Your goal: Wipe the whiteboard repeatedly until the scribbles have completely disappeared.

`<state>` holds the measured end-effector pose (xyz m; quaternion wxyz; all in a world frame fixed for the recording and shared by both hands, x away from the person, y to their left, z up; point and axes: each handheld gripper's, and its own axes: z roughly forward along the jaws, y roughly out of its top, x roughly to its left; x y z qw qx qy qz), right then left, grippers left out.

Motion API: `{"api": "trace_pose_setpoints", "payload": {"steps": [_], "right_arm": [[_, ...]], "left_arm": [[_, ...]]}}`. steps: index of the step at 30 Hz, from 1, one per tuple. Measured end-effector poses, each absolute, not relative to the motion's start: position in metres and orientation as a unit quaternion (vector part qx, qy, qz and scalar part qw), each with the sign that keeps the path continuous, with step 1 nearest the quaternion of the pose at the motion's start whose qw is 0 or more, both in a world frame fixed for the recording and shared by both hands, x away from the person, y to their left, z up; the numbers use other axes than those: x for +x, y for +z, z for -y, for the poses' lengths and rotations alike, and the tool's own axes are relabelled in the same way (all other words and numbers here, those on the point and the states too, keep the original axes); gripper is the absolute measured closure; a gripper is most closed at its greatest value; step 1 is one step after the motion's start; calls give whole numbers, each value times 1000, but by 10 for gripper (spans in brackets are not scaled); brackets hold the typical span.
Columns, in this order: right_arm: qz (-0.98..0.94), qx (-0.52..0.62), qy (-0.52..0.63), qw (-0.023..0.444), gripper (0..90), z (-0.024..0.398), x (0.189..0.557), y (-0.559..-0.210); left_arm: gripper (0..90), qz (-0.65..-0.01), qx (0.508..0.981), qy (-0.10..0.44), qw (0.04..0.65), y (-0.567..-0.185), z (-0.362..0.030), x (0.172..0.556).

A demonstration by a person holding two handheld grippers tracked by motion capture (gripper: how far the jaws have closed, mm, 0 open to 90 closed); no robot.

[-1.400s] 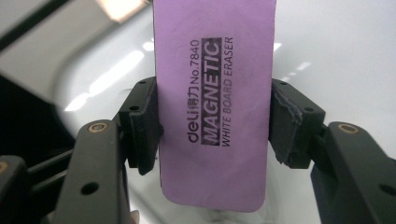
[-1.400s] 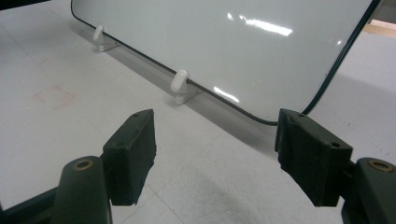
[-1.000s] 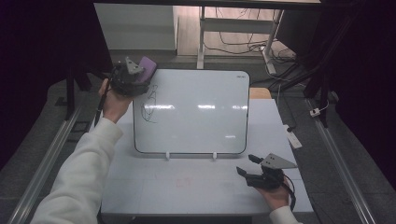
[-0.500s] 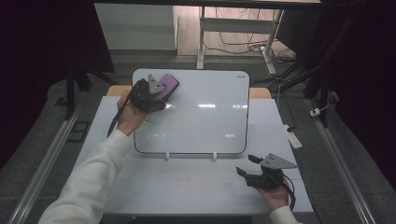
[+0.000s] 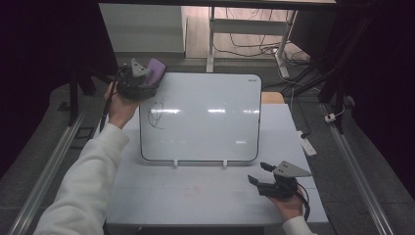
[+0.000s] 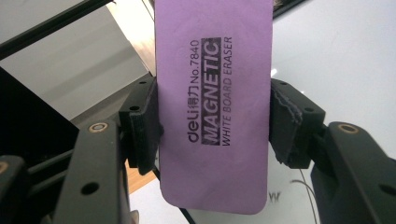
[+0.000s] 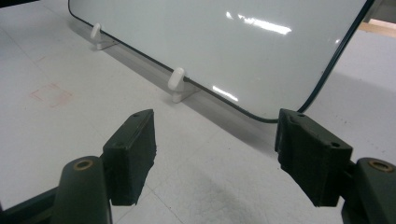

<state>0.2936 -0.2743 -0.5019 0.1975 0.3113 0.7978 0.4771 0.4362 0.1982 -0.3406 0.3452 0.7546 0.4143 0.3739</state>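
Left gripper (image 6: 214, 123) clamped on purple eraser (image 6: 214, 93) over whiteboard (image 5: 205, 117)

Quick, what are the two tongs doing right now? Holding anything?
Left tongs: closed on the purple eraser, near the whiteboard's top left corner.
Right tongs: open, holding nothing, above the table.

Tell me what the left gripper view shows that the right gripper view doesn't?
Left gripper view: a purple eraser printed "MAGNETIC WHITE BOARD ERASER", clamped between the left hand-held gripper jaws, with a bit of black scribble on the board below it.

Right gripper view: the open, empty right hand-held gripper above the white table, a faint red square mark, and two white feet propping the board.

Both: the glossy whiteboard.
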Motion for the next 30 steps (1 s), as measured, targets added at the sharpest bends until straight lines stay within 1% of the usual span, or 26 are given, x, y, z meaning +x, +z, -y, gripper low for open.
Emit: {"api": "trace_pose_setpoints", "payload": {"steps": [4, 8, 13, 17, 25, 30], "right_arm": [[-798, 311, 477, 198, 286, 275, 294, -502], [-799, 311, 476, 197, 286, 274, 294, -502], [-798, 310, 478, 198, 286, 274, 293, -502], [-798, 310, 478, 197, 286, 273, 293, -502], [-799, 307, 478, 198, 286, 271, 292, -501], [-800, 307, 477, 197, 286, 271, 292, -501]], "left_arm": [[412, -409, 758, 379, 339, -341, -192, 437], [411, -385, 777, 373, 331, -346, -172, 433], [411, -358, 795, 368, 324, -365, -150, 420], [411, -354, 801, 347, 337, -381, -151, 406], [411, -357, 806, 336, 331, -412, -165, 378], [411, -369, 797, 345, 330, -412, -175, 378]]}}
